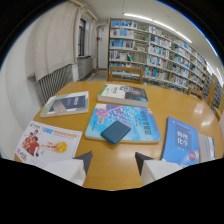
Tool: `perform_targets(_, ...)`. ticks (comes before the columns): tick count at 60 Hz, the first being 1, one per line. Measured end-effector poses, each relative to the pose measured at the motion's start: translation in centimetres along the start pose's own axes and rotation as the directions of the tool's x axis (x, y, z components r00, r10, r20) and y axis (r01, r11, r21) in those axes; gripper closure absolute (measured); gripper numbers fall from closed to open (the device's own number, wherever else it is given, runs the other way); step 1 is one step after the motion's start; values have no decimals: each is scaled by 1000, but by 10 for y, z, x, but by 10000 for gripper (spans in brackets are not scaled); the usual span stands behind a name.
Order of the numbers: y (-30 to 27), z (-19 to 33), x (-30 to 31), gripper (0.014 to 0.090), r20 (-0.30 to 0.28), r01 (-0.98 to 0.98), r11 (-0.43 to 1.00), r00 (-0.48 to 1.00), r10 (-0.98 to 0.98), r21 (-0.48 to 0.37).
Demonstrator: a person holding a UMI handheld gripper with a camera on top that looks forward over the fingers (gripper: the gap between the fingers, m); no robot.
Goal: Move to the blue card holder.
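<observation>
The fingers [114, 161] show only their dark tips; the rest is cut off below. Book titles are too blurred to read. The bench's [165, 102] near edge is hidden.

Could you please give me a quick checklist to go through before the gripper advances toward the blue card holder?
1. Target in view: ok. The blue card holder lies on a light blue book, just ahead of the fingers.
2. Gripper empty: ok. Fingers are open with nothing between them.
3. Alignment: ok. The card holder sits roughly on the line between the two fingertips.
4. Path free: ok. Only bare wooden table and the book's near edge lie between fingers and holder.
5. Neighbours: ok. The white leaflet and the blue chemistry book lie off to either side.
6. Holder lying flat: cannot tell.
</observation>
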Motion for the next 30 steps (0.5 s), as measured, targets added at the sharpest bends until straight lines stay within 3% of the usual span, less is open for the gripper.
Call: perform_targets(30, -34, 94, 3, 201, -13, -5, 1000, 1000, 4, -14)
